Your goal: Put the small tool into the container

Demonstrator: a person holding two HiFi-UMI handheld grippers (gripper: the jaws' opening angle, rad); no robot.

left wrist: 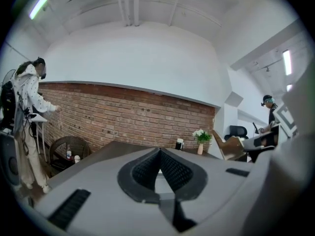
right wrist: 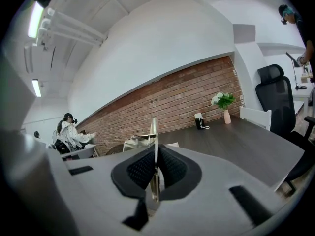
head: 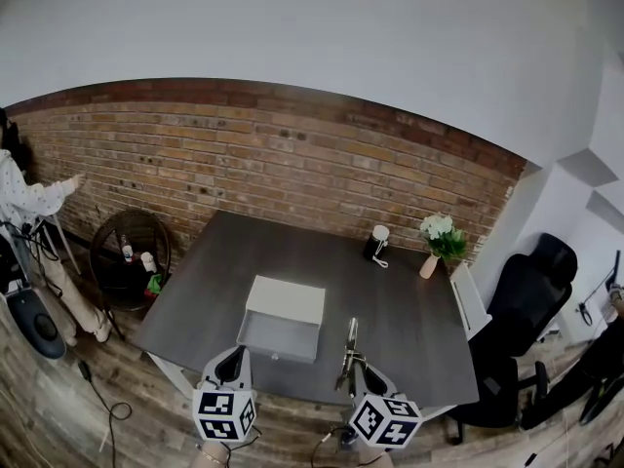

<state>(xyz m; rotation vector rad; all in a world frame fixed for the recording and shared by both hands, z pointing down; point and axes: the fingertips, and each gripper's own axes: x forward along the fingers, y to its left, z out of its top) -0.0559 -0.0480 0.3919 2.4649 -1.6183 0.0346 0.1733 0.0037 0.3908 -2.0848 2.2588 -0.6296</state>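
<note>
A white open-topped container (head: 285,315) sits on the dark table (head: 409,330), near its front edge. My right gripper (head: 349,370) hovers just right of the container, shut on a thin metal tool (head: 350,344) that points away from me. In the right gripper view the tool (right wrist: 154,132) stands upright, pinched between the pads of the gripper (right wrist: 155,155). Left of the container's front corner my left gripper (head: 232,359) hangs with nothing in it. In its own view the pads (left wrist: 147,168) meet at the tip of the gripper (left wrist: 159,154).
At the table's far right stand a vase of white flowers (head: 436,247) and a small black-and-white device (head: 378,245). A black office chair (head: 531,310) is on the right. A round wicker chair (head: 132,256) and a person (head: 29,213) are on the left by the brick wall.
</note>
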